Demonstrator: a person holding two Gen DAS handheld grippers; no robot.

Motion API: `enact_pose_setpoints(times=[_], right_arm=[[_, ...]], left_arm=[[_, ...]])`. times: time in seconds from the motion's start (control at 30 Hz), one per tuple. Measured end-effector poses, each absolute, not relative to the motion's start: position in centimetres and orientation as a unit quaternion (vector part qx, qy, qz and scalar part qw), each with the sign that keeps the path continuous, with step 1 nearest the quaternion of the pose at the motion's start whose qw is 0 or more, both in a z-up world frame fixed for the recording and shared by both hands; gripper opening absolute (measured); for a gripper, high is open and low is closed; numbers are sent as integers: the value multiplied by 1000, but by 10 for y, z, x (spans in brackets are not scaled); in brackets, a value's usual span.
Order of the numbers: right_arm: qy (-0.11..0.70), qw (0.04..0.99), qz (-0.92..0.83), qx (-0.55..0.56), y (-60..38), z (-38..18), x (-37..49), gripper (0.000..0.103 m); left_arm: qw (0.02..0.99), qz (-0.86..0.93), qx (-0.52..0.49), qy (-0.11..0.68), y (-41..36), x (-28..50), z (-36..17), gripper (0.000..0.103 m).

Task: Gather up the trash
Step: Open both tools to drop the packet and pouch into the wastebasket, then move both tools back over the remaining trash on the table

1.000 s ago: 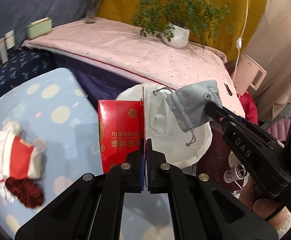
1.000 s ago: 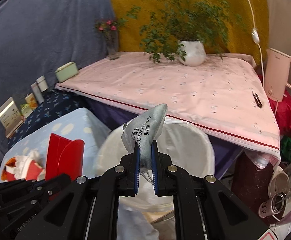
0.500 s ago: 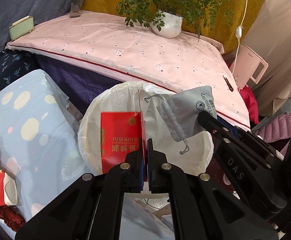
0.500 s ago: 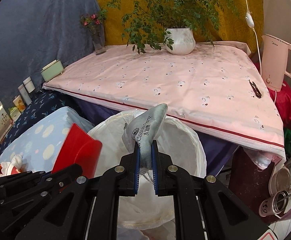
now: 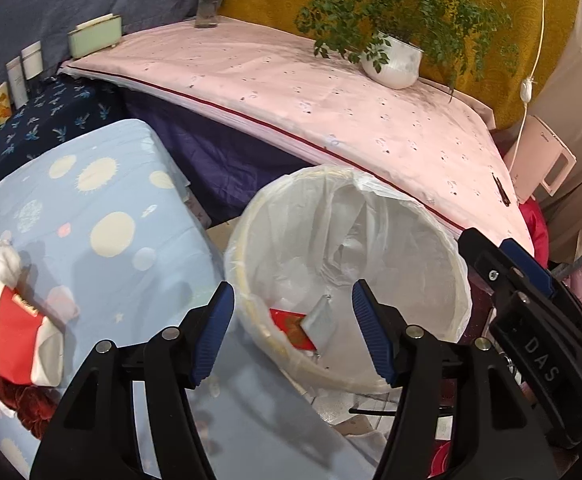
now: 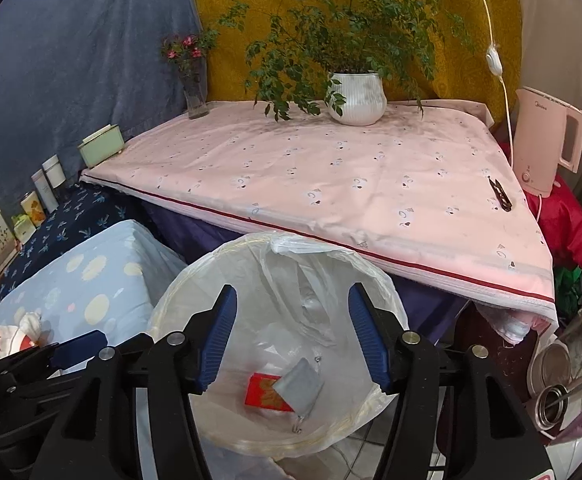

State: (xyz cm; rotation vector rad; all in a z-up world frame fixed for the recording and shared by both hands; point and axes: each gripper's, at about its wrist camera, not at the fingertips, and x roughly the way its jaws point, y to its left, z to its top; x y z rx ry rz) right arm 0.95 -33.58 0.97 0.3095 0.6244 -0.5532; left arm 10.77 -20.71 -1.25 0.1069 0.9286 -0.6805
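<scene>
Both our hand-held grippers, left point(image 5: 293, 328) and right point(image 6: 289, 336), are opening, nothing between them; red packet point(image 6: 265, 391) and grey pouch point(image 6: 299, 386) lie flat in the bin point(image 6: 195, 280).

The left tongs point(image 5: 293, 320) point steeply downward, jaws opening, nothing between the blue pads point(image 5: 215, 332). The right tongs point(image 6: 289, 332) sit just beside them, tilted downward too, jaws also opening with nothing between the 2 pads point(image 6: 365, 340).

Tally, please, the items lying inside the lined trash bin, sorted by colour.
Red: 1, the red packet
Grey: 1, the grey drawstring pouch, overlapping the packet
Total: 2 in the trash bin
</scene>
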Motion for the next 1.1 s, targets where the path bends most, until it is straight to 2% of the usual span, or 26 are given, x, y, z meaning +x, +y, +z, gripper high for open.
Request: enact_pose_setpoints(times=[0.43,0.57,0.93,1.1], right_arm=[[298,917,-233,126,-275,29,10,64],[299,921,-221,119,-253,33,11,65],[307,931,-174,94,-191,41,23,66],[312,934,-151,81,-162,41,29,67]], left_arm=[[862,-276,26,425,-143,102,5,59],[872,-251,13,420,-114,102,8,64],[890,-182,-11,417,-32,106,10,64],[896,-153,-22,417,-2,106,9,69]])
